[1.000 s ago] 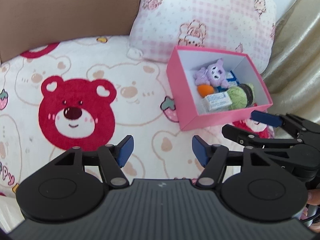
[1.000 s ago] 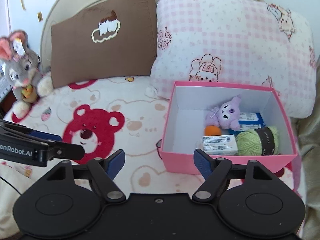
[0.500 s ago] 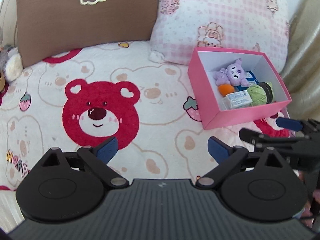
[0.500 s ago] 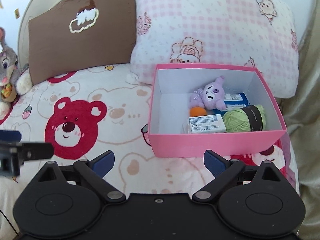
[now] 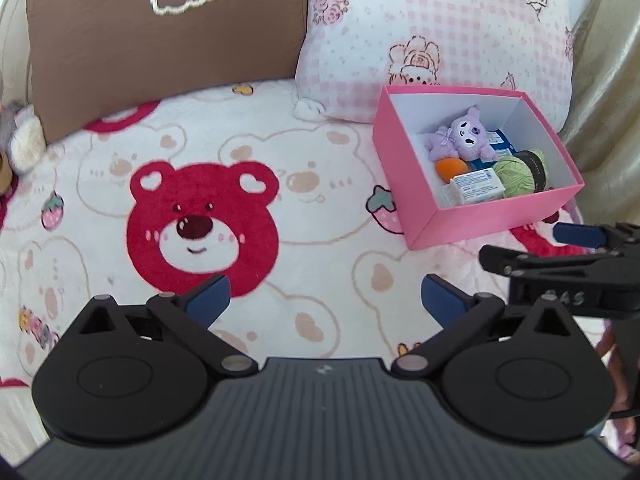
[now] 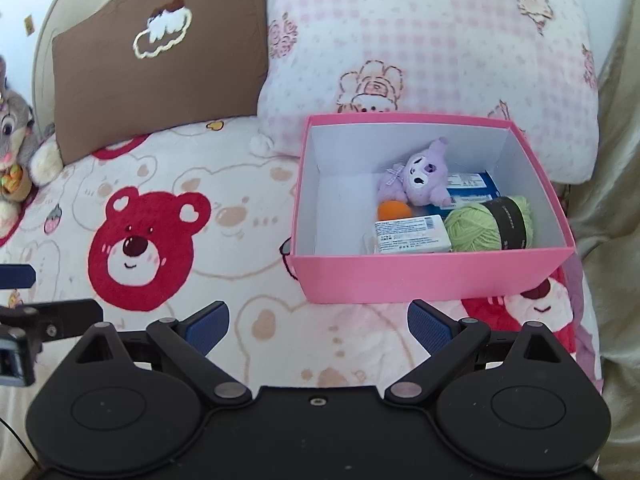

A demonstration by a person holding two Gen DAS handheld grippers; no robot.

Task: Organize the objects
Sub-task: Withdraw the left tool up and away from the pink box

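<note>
Jaws of the left hand-held gripper (image 5: 324, 300) are seen opening over the bear-print blanket (image 5: 312, 216), nothing between them; the right hand-held gripper (image 6: 318, 322) is spread wide and empty, just before the pink box (image 6: 432, 276). Inside the box are seen a white packet (image 6: 412, 235), green yarn (image 6: 472, 226), an orange ball (image 6: 394, 211) and a purple plush (image 6: 420, 178). Two pillows (image 6: 420, 40) are propped behind.

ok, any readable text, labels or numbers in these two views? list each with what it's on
"BAS", faint raised letters, uncertain: on the body of the right tongs, seen from the left wrist view.
White carton in the pink box: printed lines and a barcode, too small to read.
Blue carton: white label, too small to read.
Green yarn ball: black band with small print, unreadable.
Colourful letters on the blanket: blurred.
</note>
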